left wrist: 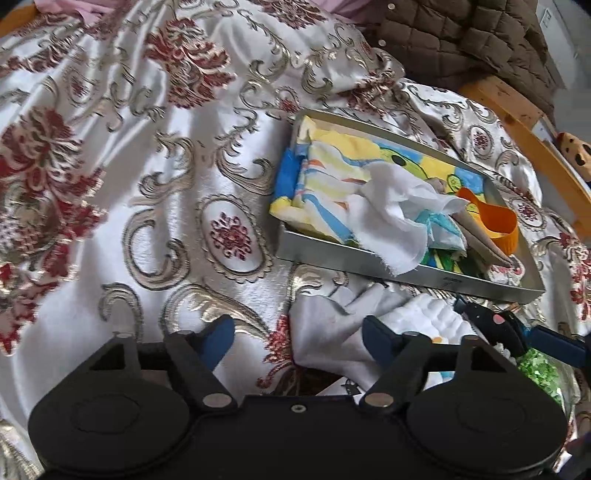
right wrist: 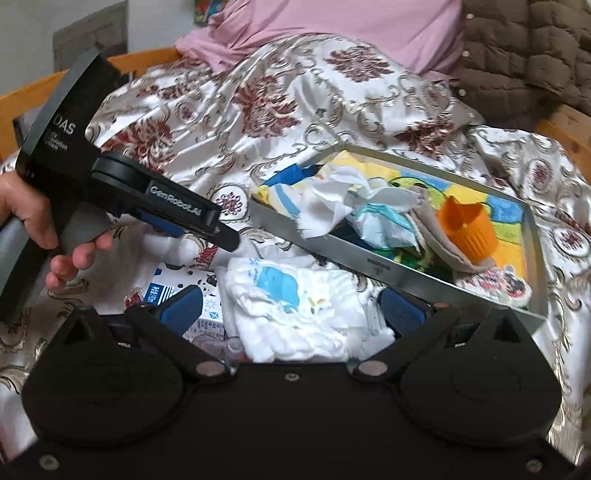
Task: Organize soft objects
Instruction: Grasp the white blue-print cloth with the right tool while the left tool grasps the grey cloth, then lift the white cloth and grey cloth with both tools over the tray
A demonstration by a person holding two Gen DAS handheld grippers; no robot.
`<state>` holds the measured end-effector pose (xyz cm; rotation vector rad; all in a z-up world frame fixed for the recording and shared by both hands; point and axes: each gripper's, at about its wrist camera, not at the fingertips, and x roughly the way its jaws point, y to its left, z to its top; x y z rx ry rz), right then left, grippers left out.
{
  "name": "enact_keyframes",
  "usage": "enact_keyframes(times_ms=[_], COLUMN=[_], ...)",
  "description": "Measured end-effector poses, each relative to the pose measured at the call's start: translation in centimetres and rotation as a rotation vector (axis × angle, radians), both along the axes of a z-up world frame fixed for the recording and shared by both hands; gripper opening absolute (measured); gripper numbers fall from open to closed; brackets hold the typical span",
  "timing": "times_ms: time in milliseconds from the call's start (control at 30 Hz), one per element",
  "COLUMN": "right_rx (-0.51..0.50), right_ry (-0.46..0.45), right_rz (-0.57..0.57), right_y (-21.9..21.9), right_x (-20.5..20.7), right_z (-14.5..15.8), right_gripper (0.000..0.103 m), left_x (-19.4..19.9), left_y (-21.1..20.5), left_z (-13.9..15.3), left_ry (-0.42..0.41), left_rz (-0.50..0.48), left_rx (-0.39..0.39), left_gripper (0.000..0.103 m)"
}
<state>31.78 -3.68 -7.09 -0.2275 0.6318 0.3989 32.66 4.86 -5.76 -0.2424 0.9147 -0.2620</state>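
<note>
Satin bedspread (left wrist: 129, 155), white with dark red flowers and silver scrolls, covers the bed you work on; a wooden bed frame (left wrist: 524, 122) runs along the far right, with a brown quilted jacket (left wrist: 461, 33) piled at the far end and pink fabric (right wrist: 332, 26) behind it. Grey wall shows at the far left in the right wrist view.

Metal tray (left wrist: 406, 275) lies on the bedspread, right of centre, its long axis running from far left to near right. Inside it: a colourful printed towel (left wrist: 332, 155), a white cloth (left wrist: 391, 218) draped over the near rim, a beige sock (left wrist: 480, 236) and an orange cup (left wrist: 495, 218) tipped on its side.

White cloths (right wrist: 295, 306) sit in a crumpled heap on the bed just near of the tray, one with a blue print.

Your left gripper (left wrist: 299, 339) has its fingers (left wrist: 218, 339) apart, a fold of the white heap between them; pads not clearly pressing. Your right gripper (right wrist: 291, 310) is wide open over the same heap, gripping nothing. Your hand (right wrist: 40, 221) holds the left handle.
</note>
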Motion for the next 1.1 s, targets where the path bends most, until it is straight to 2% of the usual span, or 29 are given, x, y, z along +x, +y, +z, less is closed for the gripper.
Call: enact_keyframes(times_ms=[133,200,533,633,733,800,900,1000,1100], right_rx=[-0.012,-0.008,-0.013,-0.019,-0.023,-0.022,-0.029,-0.027,-0.024], right_ry=[0.022,0.036,0.094,0.105,0.119,0.130,0.130,0.125,0.123], right_rz=[0.018,0.017,0.008,0.014,0.023,0.030,0.037,0.036,0.033], right_y=[0.6,0.7,1.1,1.5,1.8,2.0,2.2,2.2,2.2], right_x=[0.7,1.1,3.0,3.4,3.5,3.4,3.2,3.1,2.9], right_z=[-0.2,-0.4,-1.5,-1.8,-2.0,-2.1,-2.1,-1.8,-1.5], right_gripper=[0.096,0.087,0.062,0.052,0.037,0.026,0.017,0.011,0.007], left_x=[0.3,0.3,0.9,1.0,1.1,1.1,1.3,1.2,1.2], left_y=[0.0,-0.1,0.7,0.9,1.0,0.9,0.6,0.2,0.1], left_z=[-0.7,-1.0,-2.2,-2.3,-2.6,-2.7,-2.9,-3.0,-2.7], left_ry=[0.011,0.014,0.039,0.043,0.040,0.037,0.040,0.040,0.042], left_rz=[-0.036,-0.056,-0.052,-0.045,-0.042,-0.043,-0.054,-0.070,-0.061], left_rx=[-0.029,-0.034,-0.084,-0.095,-0.098,-0.102,-0.100,-0.086,-0.089], left_gripper=[0.059,0.054,0.042,0.039,0.034,0.025,0.013,0.006,0.003])
